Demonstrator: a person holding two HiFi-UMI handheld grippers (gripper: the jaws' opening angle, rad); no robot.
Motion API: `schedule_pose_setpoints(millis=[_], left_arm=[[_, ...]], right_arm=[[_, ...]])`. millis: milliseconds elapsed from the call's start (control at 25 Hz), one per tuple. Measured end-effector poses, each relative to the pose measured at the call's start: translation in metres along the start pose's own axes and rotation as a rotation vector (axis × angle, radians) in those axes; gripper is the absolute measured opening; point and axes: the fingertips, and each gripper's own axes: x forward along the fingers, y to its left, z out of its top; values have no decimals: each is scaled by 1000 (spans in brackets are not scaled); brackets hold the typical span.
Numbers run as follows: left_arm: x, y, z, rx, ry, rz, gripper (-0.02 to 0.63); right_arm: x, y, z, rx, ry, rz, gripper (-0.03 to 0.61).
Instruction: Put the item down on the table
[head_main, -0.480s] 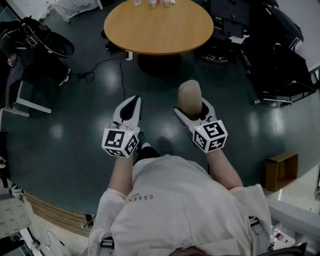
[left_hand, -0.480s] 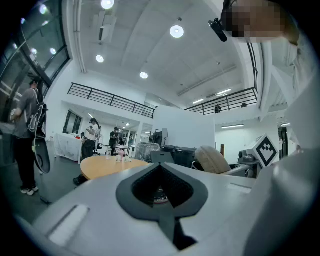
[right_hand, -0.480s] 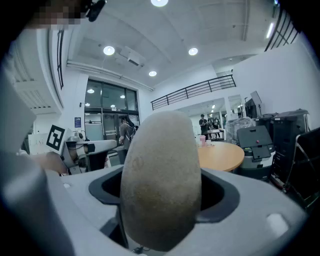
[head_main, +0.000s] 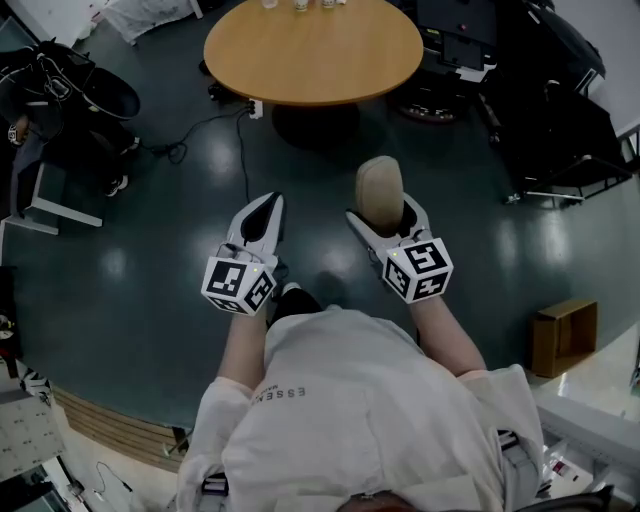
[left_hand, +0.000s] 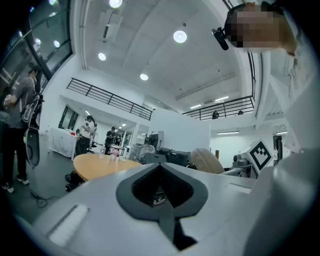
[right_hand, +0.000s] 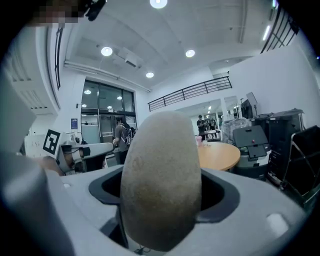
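The tan, egg-shaped item (head_main: 379, 190) sat pinched in the right tool (head_main: 383, 212), its rounded end sticking out past the tips. There it was in the right gripper view too, filling the middle of the picture, with 1 dark pad pressed against each of its sides. So the item was up in the air over the dark floor (head_main: 150, 250), well short of the round wooden bench (head_main: 313, 50) and not touching it.

Beside it, the left tool (head_main: 268, 200) was held at about the same height, its 2 halves pressed together with nothing between them; the left gripper view showed the dark pads meeting in 1 seam. Each tool carried its marker cube (head_main: 240, 284) at the back, near the person's wrists, and the person's white shirt (head_main: 350, 420) filled the lower part of the head view.

Out on the bench, a few small containers (head_main: 300, 5) stood at the far edge. A cable (head_main: 215, 125) trailed across the floor on the left, and a cardboard box (head_main: 563, 338) stood on the right.
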Motion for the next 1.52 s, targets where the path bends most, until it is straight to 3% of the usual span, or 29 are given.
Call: schedule_pose_setpoints(millis=[480,640,840,1160,1520], left_arm=[[6,0,-7,-8,4,7,17],[11,10,-7,-7,10,16,17],[27,36,-8,83,26,44,17],[108,131,-17,35,32,14,17],[227,263,15,19,45,-23,16]], right_arm=[[-6,-16,-3,-5,7,-47,387],[-2,-20,-2,20,-4,-27,387],[19,-34,-4,21,-8,-25,387],[117,-80,0,37,59,-94,387],[274,-130,57,-25,105,-148,387]])
